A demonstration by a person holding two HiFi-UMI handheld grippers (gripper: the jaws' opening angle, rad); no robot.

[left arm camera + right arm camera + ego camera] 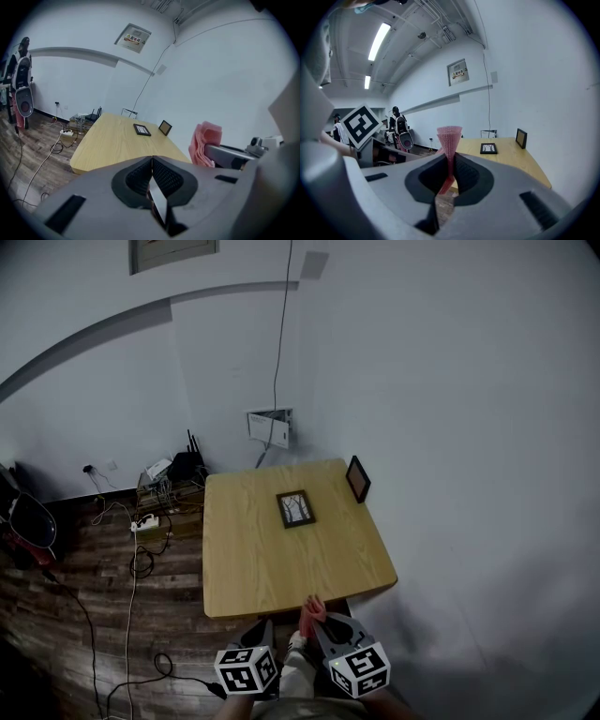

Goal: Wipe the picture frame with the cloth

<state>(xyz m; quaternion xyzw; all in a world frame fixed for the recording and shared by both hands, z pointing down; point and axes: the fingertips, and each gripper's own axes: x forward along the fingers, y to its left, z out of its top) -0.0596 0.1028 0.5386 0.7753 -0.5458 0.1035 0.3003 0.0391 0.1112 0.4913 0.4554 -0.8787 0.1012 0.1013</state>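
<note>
A small dark picture frame (295, 508) lies flat on the wooden table (253, 568); it also shows far ahead in the left gripper view (141, 130) and the right gripper view (488, 148). A second dark frame (358, 478) stands upright near the table's right edge. My right gripper (314, 617) is shut on a folded pink cloth (449, 140), which sticks up between its jaws (205, 143). My left gripper (265, 626) is shut with nothing in it. Both grippers hover just short of the table's near edge, well away from the frames.
A wall runs close along the table's right and far sides. Left of the table, cables, a power strip (145, 522) and a router (187, 465) lie on the dark wood floor. A white box (270, 427) hangs on the far wall. A red-and-black bag (22, 96) stands far left.
</note>
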